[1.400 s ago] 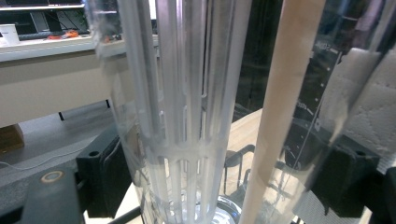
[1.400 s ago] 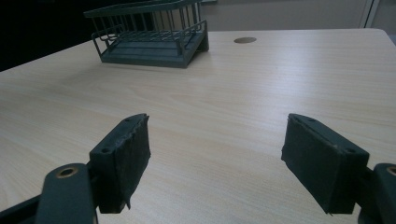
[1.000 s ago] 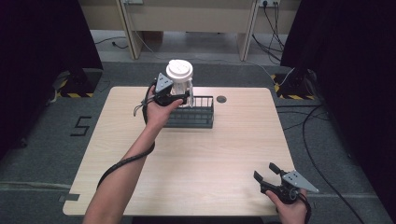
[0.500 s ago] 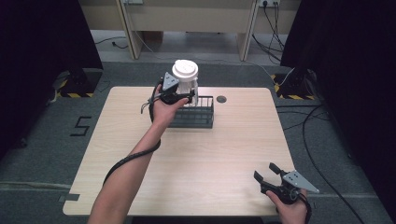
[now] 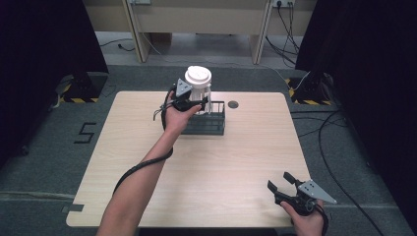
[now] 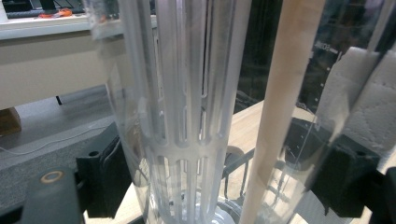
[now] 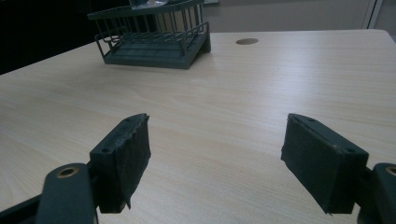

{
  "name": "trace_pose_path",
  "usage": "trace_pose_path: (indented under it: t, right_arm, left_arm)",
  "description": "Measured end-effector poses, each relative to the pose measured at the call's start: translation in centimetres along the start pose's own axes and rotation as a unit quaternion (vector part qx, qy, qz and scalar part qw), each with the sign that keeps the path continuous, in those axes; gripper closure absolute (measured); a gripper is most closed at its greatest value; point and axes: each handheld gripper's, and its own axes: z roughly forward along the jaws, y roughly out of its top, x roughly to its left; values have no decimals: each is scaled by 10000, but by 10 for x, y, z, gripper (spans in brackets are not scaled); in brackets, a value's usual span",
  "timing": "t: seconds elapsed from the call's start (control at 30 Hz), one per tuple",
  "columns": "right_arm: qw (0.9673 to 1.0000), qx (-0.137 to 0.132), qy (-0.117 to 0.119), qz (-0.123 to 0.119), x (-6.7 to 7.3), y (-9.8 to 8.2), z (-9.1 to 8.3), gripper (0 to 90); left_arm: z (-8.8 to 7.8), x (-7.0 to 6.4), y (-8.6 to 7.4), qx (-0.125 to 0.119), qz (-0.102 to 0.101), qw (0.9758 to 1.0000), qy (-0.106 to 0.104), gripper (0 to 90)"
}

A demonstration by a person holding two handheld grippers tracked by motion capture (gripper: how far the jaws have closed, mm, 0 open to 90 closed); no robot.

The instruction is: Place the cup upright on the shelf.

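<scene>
A clear tumbler with a white lid stands upright over the left end of a dark wire rack at the far middle of the table. My left gripper is shut on its lower body. In the left gripper view the tumbler shows a white slotted inner tube, and the left gripper presses a black pad on each side of it. Whether its base touches the rack is hidden. My right gripper is open and empty over the near right corner; the right gripper faces the rack.
The light wooden table has a round cable hole just right of the rack. A cable trails from the left gripper along the forearm. Dark curtains and floor cables surround the table.
The left gripper has carried the tumbler a little to the right and slightly down at the rack. The right gripper has stayed where it was, open.
</scene>
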Motion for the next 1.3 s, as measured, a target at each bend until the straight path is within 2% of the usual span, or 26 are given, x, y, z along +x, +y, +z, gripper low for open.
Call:
trace_pose_path:
  t: [0.1, 0.53, 1.0, 1.3]
  right_arm:
    - [10000, 0, 8, 5, 0, 0, 0, 239]
    - [10000, 16, 17, -17, 0, 0, 0, 240]
    - [10000, 27, 23, -2, 1, 0, 0, 240]
    - [10000, 30, 37, 15, 1, 0, -1, 239]
  left_arm:
    - [1, 1, -1, -24, -67, 10000, 14, 174]
    - [0, -1, -3, -9, -39, 10000, 9, 174]
    - [3, 0, -14, 161, -60, 9998, 69, 173]
    - [8, -1, -24, 258, -172, 9995, 91, 173]
